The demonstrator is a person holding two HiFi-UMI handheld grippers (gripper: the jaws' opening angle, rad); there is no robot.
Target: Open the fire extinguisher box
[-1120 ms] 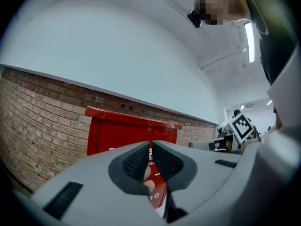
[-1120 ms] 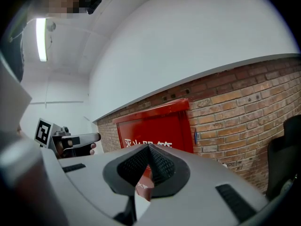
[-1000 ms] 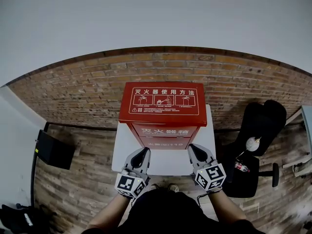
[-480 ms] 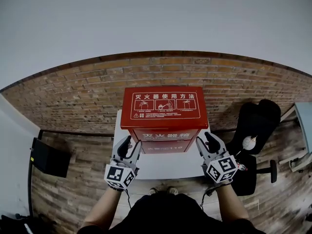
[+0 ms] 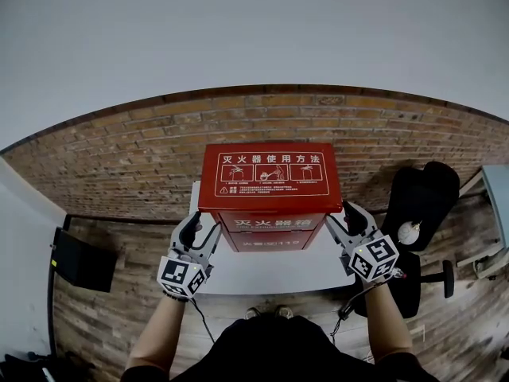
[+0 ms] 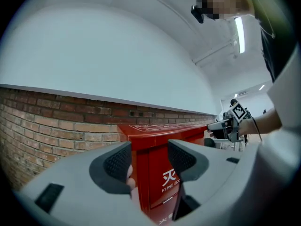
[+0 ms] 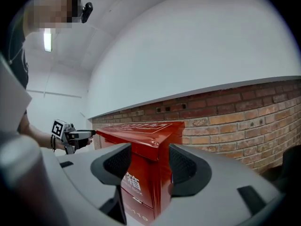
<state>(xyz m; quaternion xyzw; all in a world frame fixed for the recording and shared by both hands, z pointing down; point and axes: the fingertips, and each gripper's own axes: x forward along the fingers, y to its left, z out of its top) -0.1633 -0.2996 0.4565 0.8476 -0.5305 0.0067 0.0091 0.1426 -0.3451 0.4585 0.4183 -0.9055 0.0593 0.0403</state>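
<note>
The red fire extinguisher box (image 5: 269, 183) stands on a small white table (image 5: 262, 267) against the brick wall, and its sloped lid with the white instruction label is down. My left gripper (image 5: 203, 228) is at the box's front left corner and my right gripper (image 5: 340, 215) at its front right corner. Both point level at the box, and the jaws of both have just been opening. In the left gripper view the box's corner (image 6: 157, 173) shows between the jaws of the left gripper (image 6: 149, 159). The right gripper view shows the other corner (image 7: 146, 173) inside the gap of the right gripper (image 7: 150, 161). Neither gripper holds anything.
A brick wall (image 5: 119, 150) runs behind the box below a white upper wall. A black office chair (image 5: 425, 201) stands to the right and a black case (image 5: 79, 249) lies on the wooden floor to the left.
Both grippers have moved apart from the box's front face, out to its left and right front corners and slightly up. Their jaws went from shut to open.
</note>
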